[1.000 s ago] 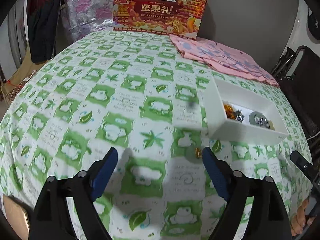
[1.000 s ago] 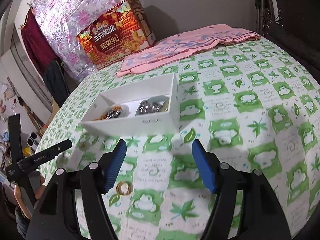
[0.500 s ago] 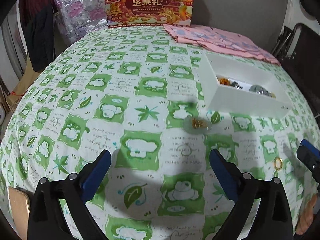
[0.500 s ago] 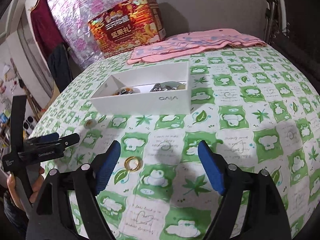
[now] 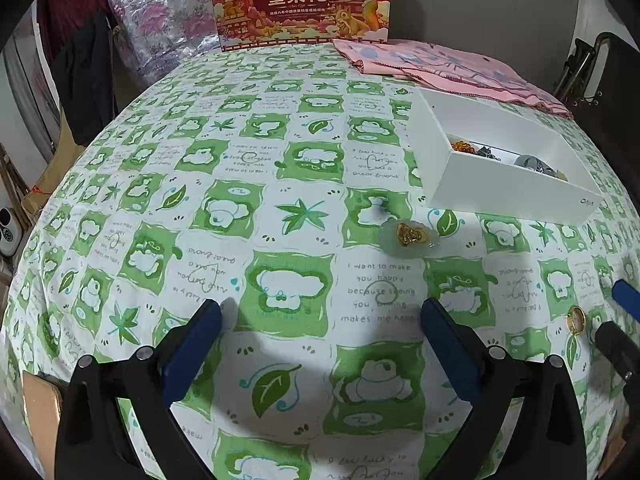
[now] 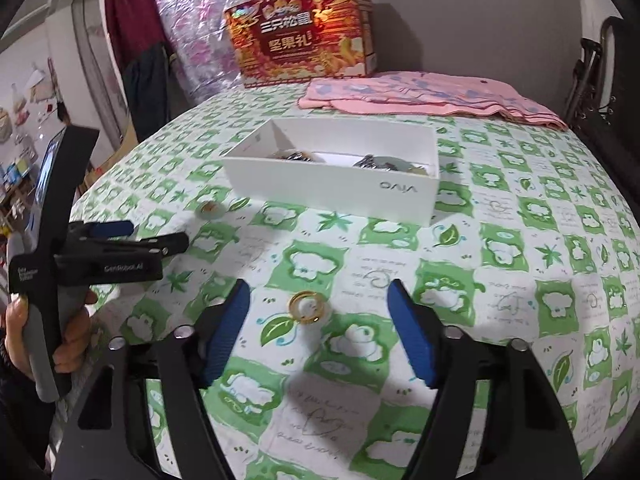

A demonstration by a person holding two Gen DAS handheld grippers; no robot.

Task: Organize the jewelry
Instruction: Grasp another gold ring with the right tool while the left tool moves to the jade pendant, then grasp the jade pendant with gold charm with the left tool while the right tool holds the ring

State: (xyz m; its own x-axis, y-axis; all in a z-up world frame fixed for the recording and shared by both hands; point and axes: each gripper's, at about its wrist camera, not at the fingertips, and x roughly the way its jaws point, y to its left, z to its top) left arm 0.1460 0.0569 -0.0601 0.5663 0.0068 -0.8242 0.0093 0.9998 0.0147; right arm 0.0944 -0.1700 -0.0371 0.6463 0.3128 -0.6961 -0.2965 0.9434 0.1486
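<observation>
Jewelry is lying loose on the green-and-white tablecloth [image 5: 280,184] in 2 spots, and I am watching both through the wrist cameras. I am holding my right gripper [image 6: 318,330] with its 2 blue fingers [image 6: 224,332] spread wide, gripping nothing. The gold ring [image 6: 306,307] is lying flat on the cloth just ahead of the fingertips and roughly centred in the gap between them, touching neither pad. In the left wrist view the same ring [image 5: 576,320] is showing at the far right edge, just beside the tip of the right gripper.

I am keeping my left gripper [image 5: 320,340] wide apart too, and it is carrying nothing. The gold pendant [image 5: 412,235], sitting on a pale translucent disc, is lying well ahead of these fingers and off toward the right one, near the front left corner of the white box [image 5: 500,188]. Neither finger is touching it. From the right wrist view the pendant [image 6: 210,209] is appearing small, just left of the box [image 6: 332,188], with the left gripper [image 6: 120,240] reaching in from the left in a hand [image 6: 68,336].

The box is sitting open on the cloth, already holding several pieces: an amber-coloured cluster [image 5: 462,146] and some dark metallic items [image 5: 532,162]. Beyond it, a folded pink cloth [image 5: 448,66] and a red gift carton [image 5: 302,0] are standing at the far edge of the table.
</observation>
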